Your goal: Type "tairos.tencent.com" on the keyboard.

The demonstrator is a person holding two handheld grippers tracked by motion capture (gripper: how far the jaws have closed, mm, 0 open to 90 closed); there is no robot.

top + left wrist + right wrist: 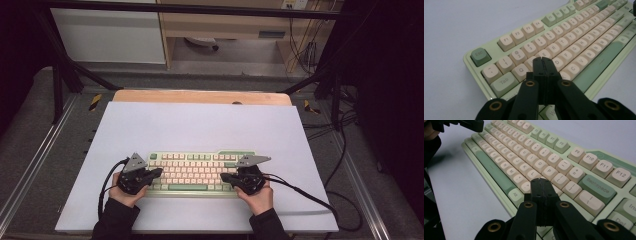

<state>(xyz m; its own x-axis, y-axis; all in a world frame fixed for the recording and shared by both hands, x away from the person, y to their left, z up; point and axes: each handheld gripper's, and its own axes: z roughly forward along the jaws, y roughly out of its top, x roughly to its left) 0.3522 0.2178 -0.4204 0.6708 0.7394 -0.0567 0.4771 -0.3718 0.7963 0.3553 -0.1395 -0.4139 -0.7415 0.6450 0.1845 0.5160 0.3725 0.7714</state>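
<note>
A: Status on keyboard (195, 172)?
B: Green-and-cream, flat on white sheet (200, 125), near the front edge, centred between both hands.
A: Left gripper (542, 60)?
B: Jaws pressed together, nothing between. Tips over the left end of the letter rows, around W/E/S. Cannot tell whether touching a key.
A: Right gripper (541, 181)?
B: Same, jaws closed flat, empty. Tips above keys just right of L and P, Backspace (596, 187) off to one side.
A: Obstructions?
B: Cables (300, 192) trailing off both grippers across the sheet. Wooden table edge (200, 96) beyond the sheet, dark frame legs (65, 75) and floor wiring well apart.
</note>
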